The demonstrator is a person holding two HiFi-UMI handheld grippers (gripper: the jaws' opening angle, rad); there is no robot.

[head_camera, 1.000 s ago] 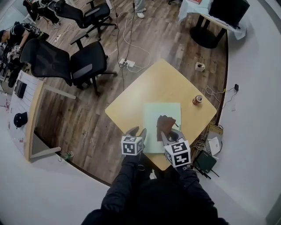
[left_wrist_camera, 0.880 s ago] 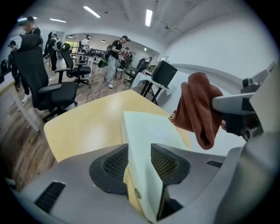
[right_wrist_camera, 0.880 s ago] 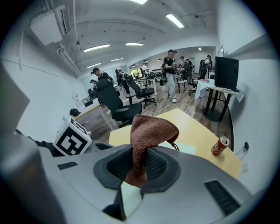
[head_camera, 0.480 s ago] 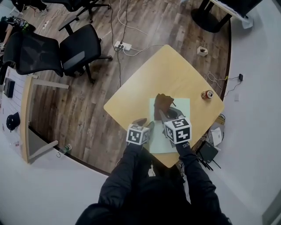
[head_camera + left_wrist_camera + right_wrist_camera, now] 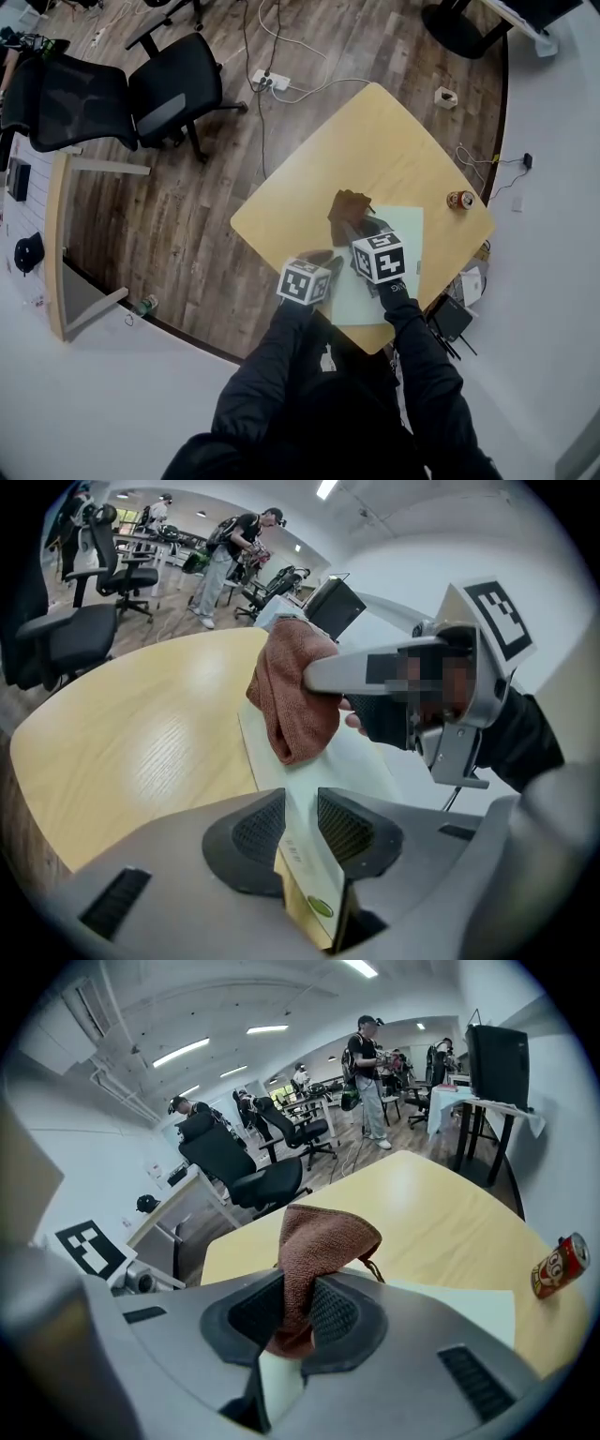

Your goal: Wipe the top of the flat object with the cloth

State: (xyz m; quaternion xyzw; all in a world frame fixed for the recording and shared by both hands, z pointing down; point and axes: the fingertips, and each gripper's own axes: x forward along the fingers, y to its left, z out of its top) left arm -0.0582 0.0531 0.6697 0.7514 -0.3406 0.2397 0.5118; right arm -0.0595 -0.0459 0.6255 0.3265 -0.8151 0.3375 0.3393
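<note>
As the right gripper [image 5: 298,1302] shows in its own view, we log its jaws clamped on a fold of the brown cloth [image 5: 323,1232]. The rest of the cloth bunches up just beyond the pads. Under that bunch, and running off to the right of these jaws, lies the flat object [image 5: 408,234], a pale green sheet flat on the yellow table [image 5: 375,141]. In the head view the cloth sits over the sheet's far left corner, right at its edge.

Left gripper [image 5: 300,808]: the jaws have just been closing, and the sheet's near-left edge runs between them. The pads meet it on either side, so we enter a grip on the flat object. The cloth hangs ahead of these jaws and slightly right, close but apart from them.

Room: ahead of the right jaws, the sheet's far edge gives way to a wide stretch of bare table. To their right, nearly the whole top of the sheet lies uncovered. A can [image 5: 459,200] stands well right of both pairs of jaws, off the sheet, near the table's edge. Left of the left jaws the table edge is close, with floor and office chairs [image 5: 169,103] beyond.
</note>
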